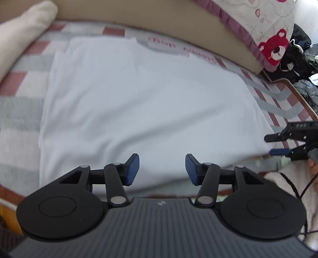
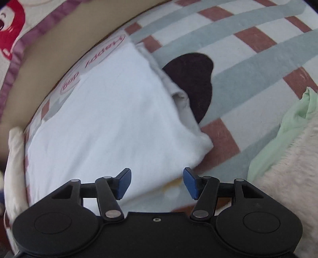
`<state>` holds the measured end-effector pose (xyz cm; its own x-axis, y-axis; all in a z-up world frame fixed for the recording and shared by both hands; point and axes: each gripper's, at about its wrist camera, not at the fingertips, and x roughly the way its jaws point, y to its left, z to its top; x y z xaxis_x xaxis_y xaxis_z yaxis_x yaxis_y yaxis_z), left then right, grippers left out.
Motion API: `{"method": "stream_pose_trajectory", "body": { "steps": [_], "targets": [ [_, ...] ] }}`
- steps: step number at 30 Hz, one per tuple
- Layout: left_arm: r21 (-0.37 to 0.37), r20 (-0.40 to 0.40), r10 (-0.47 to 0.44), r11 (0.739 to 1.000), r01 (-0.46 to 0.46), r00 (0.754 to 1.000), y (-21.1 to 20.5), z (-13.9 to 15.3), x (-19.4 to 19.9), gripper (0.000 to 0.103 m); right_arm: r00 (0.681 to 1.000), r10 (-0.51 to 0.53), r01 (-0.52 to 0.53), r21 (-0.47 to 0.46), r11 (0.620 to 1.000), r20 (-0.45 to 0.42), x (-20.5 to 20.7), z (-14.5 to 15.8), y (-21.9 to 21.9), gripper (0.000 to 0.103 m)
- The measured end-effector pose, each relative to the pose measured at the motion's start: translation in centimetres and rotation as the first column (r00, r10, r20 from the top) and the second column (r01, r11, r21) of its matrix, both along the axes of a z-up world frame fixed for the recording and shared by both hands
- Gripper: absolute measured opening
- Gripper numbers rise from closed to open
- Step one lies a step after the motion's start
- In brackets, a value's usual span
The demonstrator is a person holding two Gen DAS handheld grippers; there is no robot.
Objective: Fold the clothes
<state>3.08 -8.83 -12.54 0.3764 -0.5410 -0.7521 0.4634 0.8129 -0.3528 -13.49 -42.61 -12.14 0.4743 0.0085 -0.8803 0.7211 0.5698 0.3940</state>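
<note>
Shirt (image 1: 143, 99), white, lies flat on the striped bed (image 1: 17, 111), stretching away toward the brown headboard (image 1: 139, 17). At its near left edge hangs the left gripper (image 1: 162, 169), spread wide and holding nothing. At the near right corner hangs the right gripper (image 2: 157, 182), also wide and holding nothing. Both are just above the near edge, so each looks about as close. Past the shirt's right side lies a dark cloth (image 2: 194, 79), then a green cloth (image 2: 282, 135).

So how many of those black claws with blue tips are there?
2. The left claw hovers open over the white garment. The right claw is open above that garment's corner, and also shows at the left view's right edge.
</note>
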Motion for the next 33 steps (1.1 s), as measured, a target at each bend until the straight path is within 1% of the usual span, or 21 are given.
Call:
{"method": "stream_pose_trajectory", "body": {
  "steps": [2,3,4,5,8,9,10,13,14,15,16,19,22,24,26,28,29,30,31,32,33],
  "targets": [
    [-0.003,0.037,0.034,0.999,-0.034,0.999,0.0,0.1,0.2,0.05,0.998,-0.03,0.03,0.008,1.0,-0.057,0.7,-1.3,0.0,0.069],
    [-0.006,0.052,0.056,0.998,-0.056,0.997,0.0,0.1,0.4,0.051,0.997,-0.06,0.061,0.034,0.998,-0.047,0.8,-1.9,0.0,0.069],
    [-0.012,0.065,0.077,0.997,-0.077,0.995,0.2,0.1,0.9,0.053,0.996,-0.09,0.091,0.061,0.994,-0.025,0.7,-2.4,0.0,0.074],
    [-0.019,0.077,0.097,0.995,-0.096,0.992,0.3,0.0,1.3,0.057,0.994,-0.113,0.112,0.061,0.992,0.005,0.7,-2.5,0.2,0.076],
    [-0.031,0.113,0.119,0.993,-0.116,0.986,0.4,-0.1,2.9,0.059,0.989,-0.115,0.113,0.024,0.993,0.094,1.2,-2.8,0.7,0.073],
    [-0.033,0.12,0.124,0.992,-0.121,0.985,0.4,-0.1,3.3,0.059,0.981,-0.138,0.139,0.009,0.99,0.137,0.8,-2.7,0.7,0.053],
    [-0.021,0.092,0.111,0.994,-0.11,0.99,0.3,-0.6,3.4,0.059,0.971,-0.158,0.161,-0.005,0.987,0.182,0.4,-2.6,0.7,0.005],
    [0.017,0.007,0.074,0.997,-0.075,0.997,0.0,-1.9,3.5,0.059,0.934,-0.12,0.147,-0.057,0.987,0.336,-1.4,-0.5,0.3,0.006],
    [0.027,-0.015,0.065,0.998,-0.064,0.998,-0.1,-2.3,3.4,0.058,0.935,-0.086,0.13,-0.107,0.986,0.343,-1.7,0.7,0.6,0.006],
    [0.026,0.015,0.068,0.997,-0.068,0.998,0.2,-2.2,2.6,0.059,0.937,-0.054,0.114,-0.155,0.981,0.346,-2.1,1.8,0.8,0.005],
    [0.037,0.006,0.06,0.998,-0.06,0.998,0.4,-2.2,2.1,0.059,0.945,-0.043,0.106,-0.177,0.978,0.324,-2.3,2.2,0.9,0.004],
    [0.054,-0.042,0.055,0.997,-0.053,0.998,1.1,-2.3,1.6,0.059,0.961,-0.08,0.124,-0.154,0.98,0.264,-2.4,1.4,0.3,0.004],
    [0.063,-0.079,0.067,0.996,-0.062,0.995,1.6,-2.2,1.4,0.059,0.97,-0.062,0.108,-0.189,0.976,0.234,-1.7,1.5,0.7,0.004],
    [0.083,-0.07,0.053,0.995,-0.047,0.996,1.2,-2.2,1.0,0.062,0.963,-0.076,0.118,-0.151,0.981,0.258,-2.2,1.2,0.4,0.005],
    [0.113,-0.046,0.023,0.993,-0.018,0.999,0.6,-2.3,0.4,0.066,0.931,-0.113,0.144,-0.063,0.988,0.348,-3.1,0.9,-0.4,0.005],
    [0.134,-0.05,-0.003,0.991,0.01,0.999,0.1,-2.0,0.1,0.067,0.917,-0.114,0.143,-0.048,0.989,0.383,-3.2,1.3,-0.3,0.005],
    [0.137,-0.056,-0.013,0.99,0.021,0.998,0.0,-1.8,0.1,0.067,0.918,-0.089,0.128,-0.077,0.989,0.386,-2.9,1.8,0.2,0.005],
    [0.116,-0.066,-0.012,0.993,0.02,0.998,0.4,-1.5,0.2,0.067,0.92,-0.056,0.108,-0.113,0.988,0.388,-2.5,2.3,0.7,0.005],
    [0.096,-0.076,-0.011,0.995,0.018,0.997,0.7,-1.3,0.2,0.067,0.922,0.045,0.039,-0.206,0.978,0.385,-1.3,3.2,1.7,0.006],
    [0.077,-0.084,-0.008,0.997,0.014,0.996,1.1,-0.9,0.3,0.068,0.916,0.146,-0.03,-0.298,0.954,0.375,-0.1,4.1,2.7,0.006],
    [0.069,-0.076,0.013,0.998,-0.008,0.997,1.7,-0.4,0.3,0.068,0.893,0.255,-0.097,-0.395,0.913,0.371,1.3,5.3,3.9,0.006]
  ]
}}
